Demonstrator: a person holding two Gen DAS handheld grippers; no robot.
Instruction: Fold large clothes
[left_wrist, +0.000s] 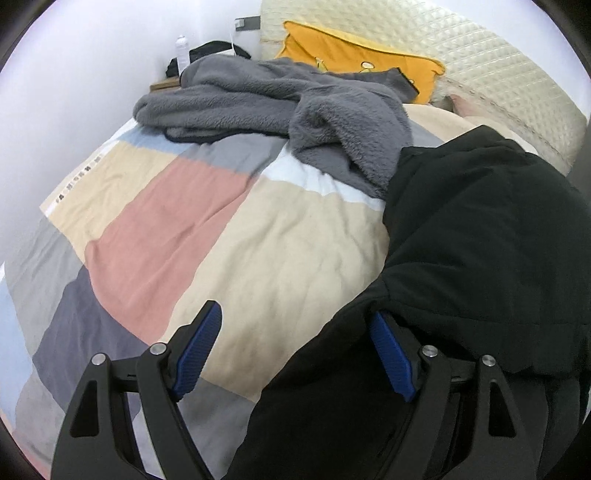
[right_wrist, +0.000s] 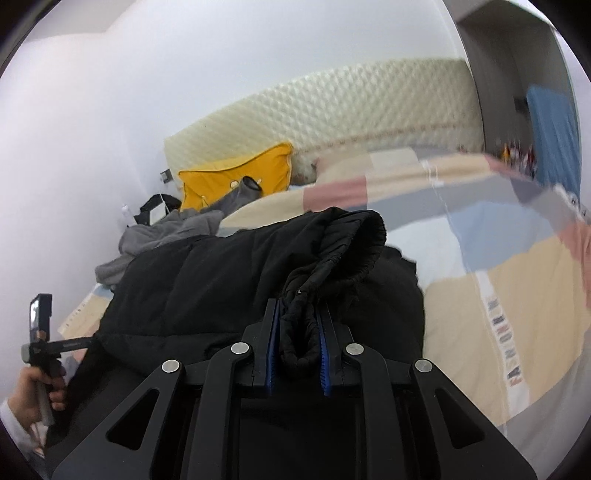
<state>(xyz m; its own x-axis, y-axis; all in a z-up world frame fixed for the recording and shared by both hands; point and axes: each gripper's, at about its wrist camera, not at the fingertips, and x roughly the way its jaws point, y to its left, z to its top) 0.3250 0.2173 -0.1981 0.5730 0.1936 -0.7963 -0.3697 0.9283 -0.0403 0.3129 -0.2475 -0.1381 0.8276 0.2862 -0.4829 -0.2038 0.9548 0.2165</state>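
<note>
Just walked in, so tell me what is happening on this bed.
A person is folding a black padded jacket on the patchwork bed cover. The right gripper is clamped on the jacket's elastic cuff. The left gripper is open beside the jacket's edge, holding nothing. A grey fleece garment lies unfolded further up.

Left gripper (left_wrist: 293, 354): black linkage arms with triangular cut-outs, round silver pivot screws, ribbed blue pads (left_wrist: 199, 350) on the fingers. Right gripper (right_wrist: 297, 347): same build, black frame, four silver screws, blue pad edges. Far left in the right wrist view, a hand (right_wrist: 35, 387) on a black handle, white sleeve (right_wrist: 11, 421) at the wrist.
</note>
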